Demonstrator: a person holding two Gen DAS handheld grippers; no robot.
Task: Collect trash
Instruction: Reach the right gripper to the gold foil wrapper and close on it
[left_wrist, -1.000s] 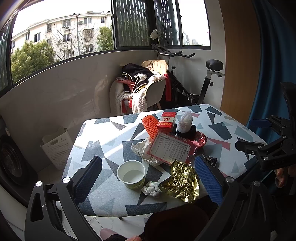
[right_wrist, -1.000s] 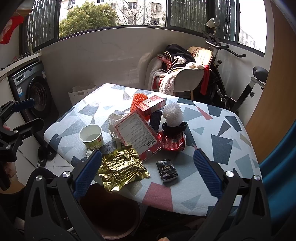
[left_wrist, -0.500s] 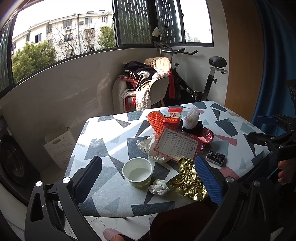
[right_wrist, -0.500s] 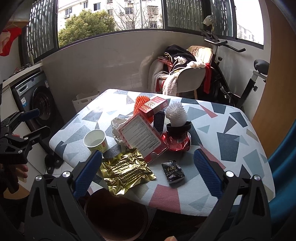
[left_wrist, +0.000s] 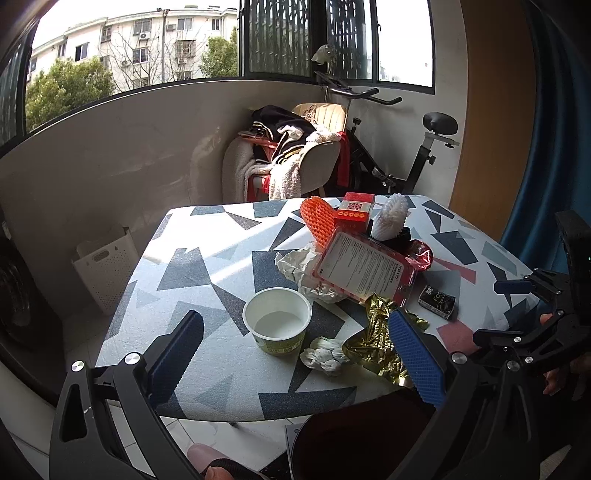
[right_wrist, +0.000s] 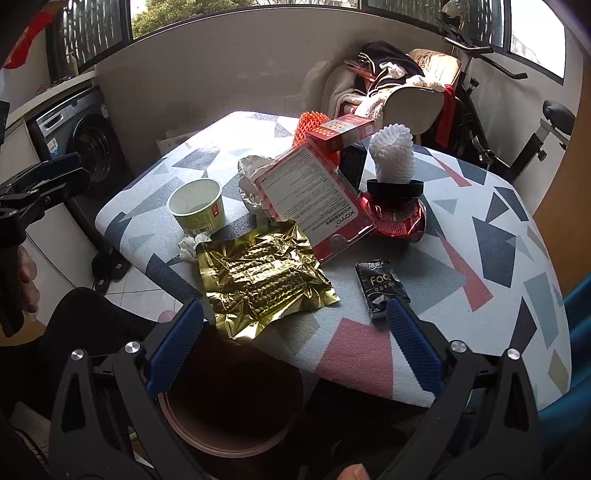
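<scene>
A: R gripper (right_wrist: 295, 328) spread wide, holding nothing. Gold wrapper (right_wrist: 258, 277) lies just ahead on the table's (right_wrist: 480, 266) near edge, overhanging the bin (right_wrist: 229, 413).

B: L gripper (left_wrist: 295, 354) gaping too, w/ the cup (left_wrist: 277, 319) ahead. R's nearer.

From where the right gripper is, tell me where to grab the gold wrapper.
Take the gold wrapper by its near edge, which overhangs the table above the bin. It lies flat, so the right gripper should probably come in level from the front.
</scene>
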